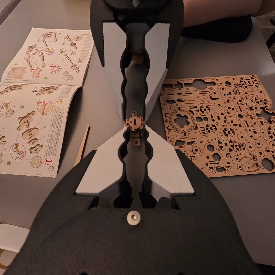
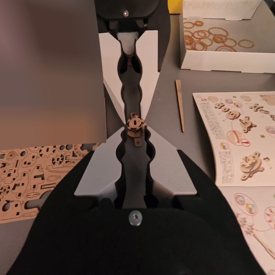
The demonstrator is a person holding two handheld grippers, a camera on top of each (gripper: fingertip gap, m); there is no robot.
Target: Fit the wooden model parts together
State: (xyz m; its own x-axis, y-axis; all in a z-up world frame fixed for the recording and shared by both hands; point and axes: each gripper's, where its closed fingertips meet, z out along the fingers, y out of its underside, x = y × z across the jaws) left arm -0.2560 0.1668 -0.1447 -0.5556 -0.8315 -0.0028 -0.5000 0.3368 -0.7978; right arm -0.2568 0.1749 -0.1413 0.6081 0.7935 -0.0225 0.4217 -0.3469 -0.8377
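Observation:
A small wooden gear assembly (image 1: 134, 124), a notched disc on a slotted shaft, hangs above the grey table between two grippers that meet tip to tip. My left gripper (image 1: 135, 128) is shut on it from the near side, and the shaft end runs back between its jaws. My right gripper (image 1: 134, 118) closes on it from the far side. In the right wrist view the same assembly (image 2: 134, 125) sits at the tips of my right gripper (image 2: 135, 127), with the left gripper (image 2: 134, 119) opposite.
An open instruction booklet (image 1: 37, 111) lies to the left and a laser-cut plywood sheet (image 1: 223, 126) to the right. A thin wooden stick (image 1: 82, 144) lies beside the booklet. A white box (image 2: 223, 61) holds rubber bands (image 2: 208, 38). A person's arm (image 1: 223, 11) rests at the back. My two grippers' fingertips are within a few centimetres of each other. Both grippers' tips are roughly 7 cm from the thin wooden stick (image 1: 82, 144). The right camera catches it too, in the right wrist view (image 2: 181, 114).

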